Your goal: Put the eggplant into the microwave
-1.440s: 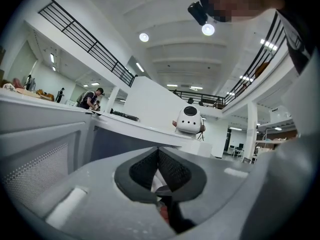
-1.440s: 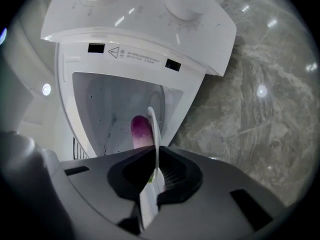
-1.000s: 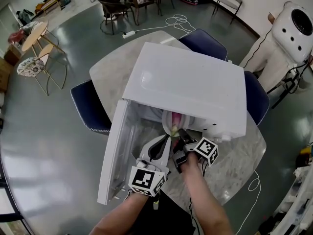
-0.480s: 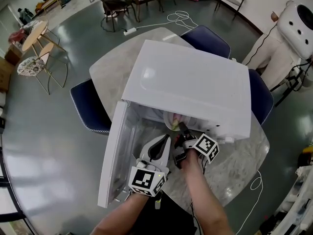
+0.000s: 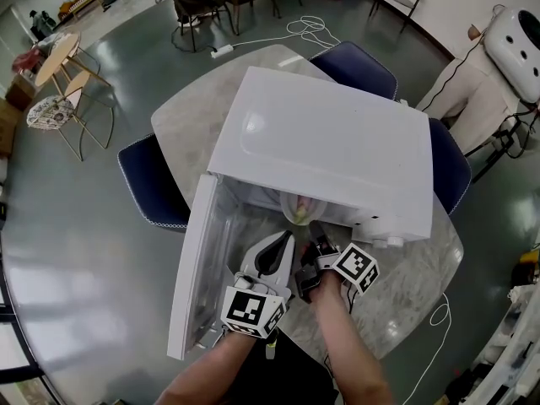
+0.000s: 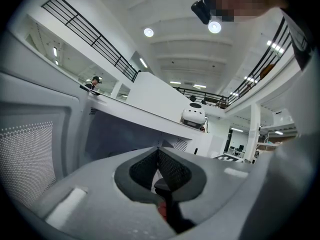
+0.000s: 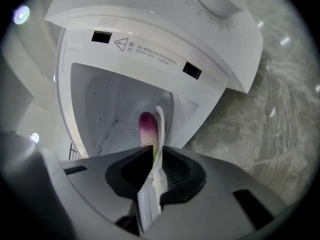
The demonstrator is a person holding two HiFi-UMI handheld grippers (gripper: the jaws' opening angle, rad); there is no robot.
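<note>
The white microwave (image 5: pixel 329 150) stands on the marble table with its door (image 5: pixel 198 268) swung open to the left. The purple eggplant (image 7: pixel 146 129), green at its near end, lies on a white plate (image 7: pixel 160 126) just inside the cavity mouth; the head view shows the eggplant (image 5: pixel 297 212) under the top's front edge. My right gripper (image 7: pixel 152 154) is shut on the plate's near rim and sits right in front of the opening (image 5: pixel 315 231). My left gripper (image 5: pixel 283 241) points at the opening beside the door, its jaws (image 6: pixel 158 151) closed on nothing.
Blue chairs (image 5: pixel 148 180) (image 5: pixel 359 70) (image 5: pixel 447 167) ring the round table (image 5: pixel 181 129). A white robot figure (image 5: pixel 506 49) stands at the far right. A white cable (image 5: pixel 434 344) hangs off the table's near right side. More chairs and tables stand far back.
My right gripper has drawn back slightly toward me. The eggplant stays at the cavity mouth, and the left gripper has not moved.
</note>
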